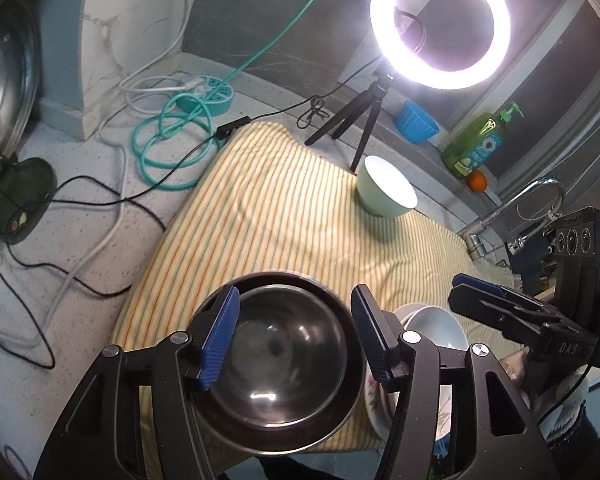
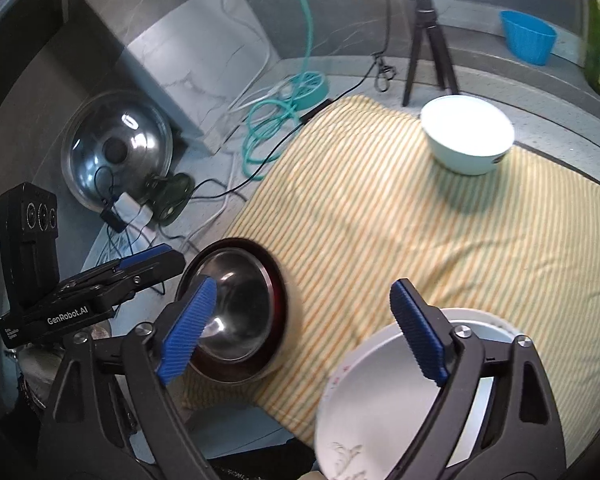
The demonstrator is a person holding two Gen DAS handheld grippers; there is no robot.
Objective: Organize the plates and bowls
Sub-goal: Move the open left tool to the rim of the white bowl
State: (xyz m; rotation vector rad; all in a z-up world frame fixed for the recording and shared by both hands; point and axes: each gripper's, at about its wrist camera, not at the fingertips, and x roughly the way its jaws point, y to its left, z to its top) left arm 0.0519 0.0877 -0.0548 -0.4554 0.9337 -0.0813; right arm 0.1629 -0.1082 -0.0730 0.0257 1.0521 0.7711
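Note:
A steel bowl (image 1: 280, 356) nested in a dark red-rimmed bowl sits at the near edge of a striped yellow cloth (image 1: 292, 216). My left gripper (image 1: 294, 336) is open just above it, a finger on each side, holding nothing. The steel bowl also shows in the right wrist view (image 2: 240, 312). My right gripper (image 2: 304, 332) is open over the cloth beside a stack of white plates (image 2: 372, 400); its right finger overlaps the stack's rim. A pale green bowl (image 1: 386, 188) stands upright at the cloth's far side; it also shows in the right wrist view (image 2: 466, 136).
A lit ring light on a tripod (image 1: 440, 24) stands behind the cloth. Cables and a teal power strip (image 1: 208, 96) lie on the counter at left. A glass lid (image 2: 116, 152) leans against the wall. A blue cup (image 1: 416, 122), soap bottle (image 1: 476, 140) and tap (image 1: 516, 204) are at right.

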